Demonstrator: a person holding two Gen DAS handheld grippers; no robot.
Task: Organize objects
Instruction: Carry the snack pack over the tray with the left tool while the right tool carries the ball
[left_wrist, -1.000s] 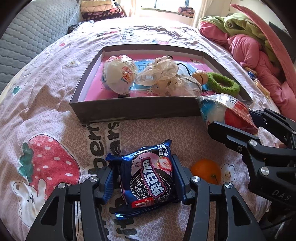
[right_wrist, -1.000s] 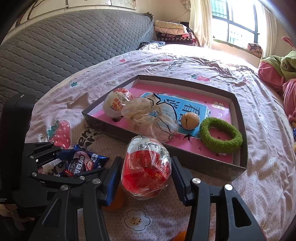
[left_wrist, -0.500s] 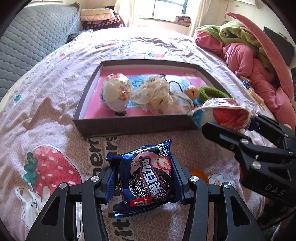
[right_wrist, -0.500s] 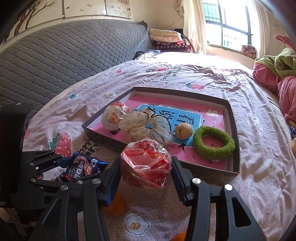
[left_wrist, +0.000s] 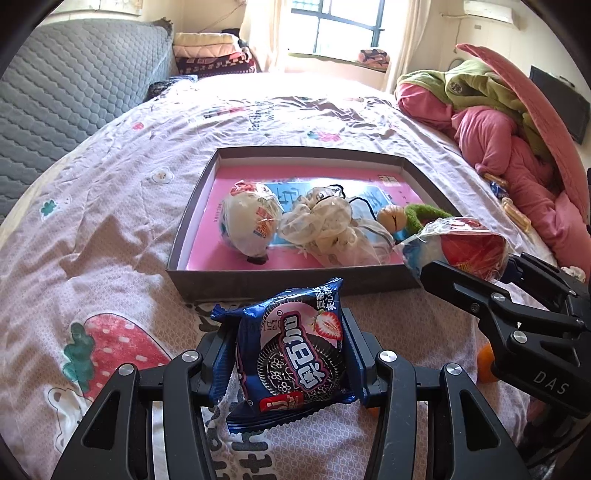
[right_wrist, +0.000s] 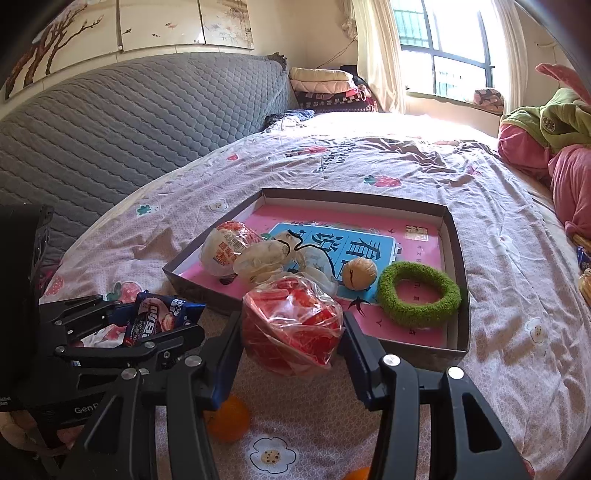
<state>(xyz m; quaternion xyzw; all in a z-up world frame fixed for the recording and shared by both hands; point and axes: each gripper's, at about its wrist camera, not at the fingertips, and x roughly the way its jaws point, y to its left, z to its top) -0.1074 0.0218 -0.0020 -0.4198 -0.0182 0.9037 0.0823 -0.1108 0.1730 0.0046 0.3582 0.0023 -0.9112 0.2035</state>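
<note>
Right wrist view: one tray (right_wrist: 458, 280) holds four things; left gripper (left_wrist: 290, 363) jaws grasp one biscuit packet (left_wrist: 295, 358), right gripper (right_wrist: 291, 332) jaws one red wrapped ball (right_wrist: 291, 328).

Sunlit window (right_wrist: 448, 55) with curtains; grey quilted headboard (right_wrist: 129, 122); pink patterned bedsheet (left_wrist: 110, 221); folded blankets (left_wrist: 210, 50) stacked beyond.

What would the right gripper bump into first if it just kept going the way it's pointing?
Probably the near wall of the shallow grey cardboard box; the right gripper holds a red plastic-wrapped snack, though depth is unclear.
</note>
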